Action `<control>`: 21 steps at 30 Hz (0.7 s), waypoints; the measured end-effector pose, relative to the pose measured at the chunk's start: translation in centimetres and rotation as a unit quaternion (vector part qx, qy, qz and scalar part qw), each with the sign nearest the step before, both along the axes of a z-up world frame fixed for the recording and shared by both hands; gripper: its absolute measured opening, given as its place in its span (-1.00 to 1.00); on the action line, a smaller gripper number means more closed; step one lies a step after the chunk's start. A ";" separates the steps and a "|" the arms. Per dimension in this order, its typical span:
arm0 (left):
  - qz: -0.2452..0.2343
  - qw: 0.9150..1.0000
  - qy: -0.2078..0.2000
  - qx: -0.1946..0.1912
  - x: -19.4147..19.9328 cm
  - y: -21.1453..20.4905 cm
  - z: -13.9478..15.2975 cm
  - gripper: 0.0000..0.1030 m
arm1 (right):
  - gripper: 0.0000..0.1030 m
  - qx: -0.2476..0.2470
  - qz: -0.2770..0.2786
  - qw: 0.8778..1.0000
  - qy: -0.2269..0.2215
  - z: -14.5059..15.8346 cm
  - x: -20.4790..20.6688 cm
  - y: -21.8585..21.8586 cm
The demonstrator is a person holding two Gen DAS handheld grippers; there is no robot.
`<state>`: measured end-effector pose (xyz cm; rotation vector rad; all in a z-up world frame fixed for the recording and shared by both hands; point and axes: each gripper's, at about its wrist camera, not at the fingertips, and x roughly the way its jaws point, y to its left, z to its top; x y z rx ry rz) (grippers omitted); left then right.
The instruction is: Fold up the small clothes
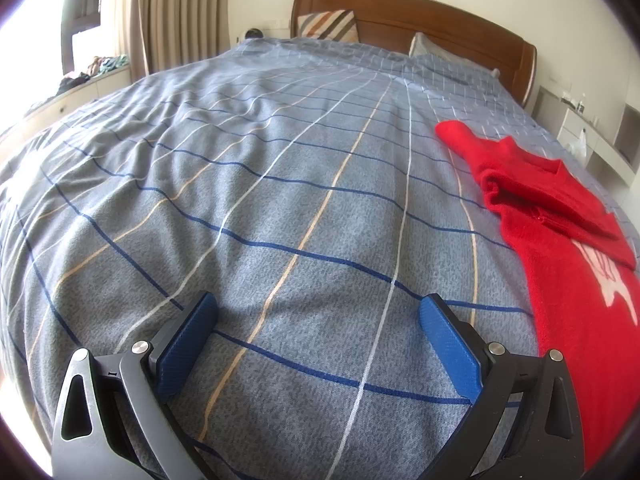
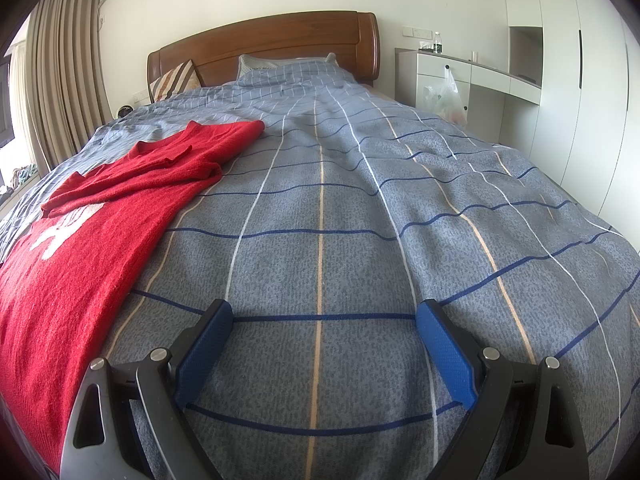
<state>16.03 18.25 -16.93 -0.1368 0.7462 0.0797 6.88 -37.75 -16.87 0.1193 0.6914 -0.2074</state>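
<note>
A red knit sweater [image 1: 568, 264] with a white print lies flat on the blue checked bedcover [image 1: 280, 184]. One sleeve is folded across its chest. In the left wrist view it lies at the right edge, just right of my left gripper [image 1: 318, 312], which is open and empty above the cover. In the right wrist view the sweater [image 2: 88, 224] lies at the left, just left of my right gripper [image 2: 324, 316], which is open and empty above the bedcover [image 2: 380, 208].
A wooden headboard [image 2: 264, 44] and pillows stand at the far end. A white dresser [image 2: 448, 76] with a hanging plastic bag [image 2: 450, 98] is right of the bed. Curtains [image 1: 180, 12] and a window bench with clothes [image 1: 96, 70] are to the left.
</note>
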 end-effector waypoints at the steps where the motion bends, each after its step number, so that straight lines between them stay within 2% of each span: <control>1: 0.000 1.000 0.000 0.000 0.0 0.0 0.0 0.97 | 0.79 0.000 0.000 1.000 0.000 0.0 0.0 0.0; 21: 0.000 1.000 0.000 0.005 -0.1 -0.2 -0.1 0.99 | 0.79 0.000 0.000 1.000 0.000 0.0 0.0 0.0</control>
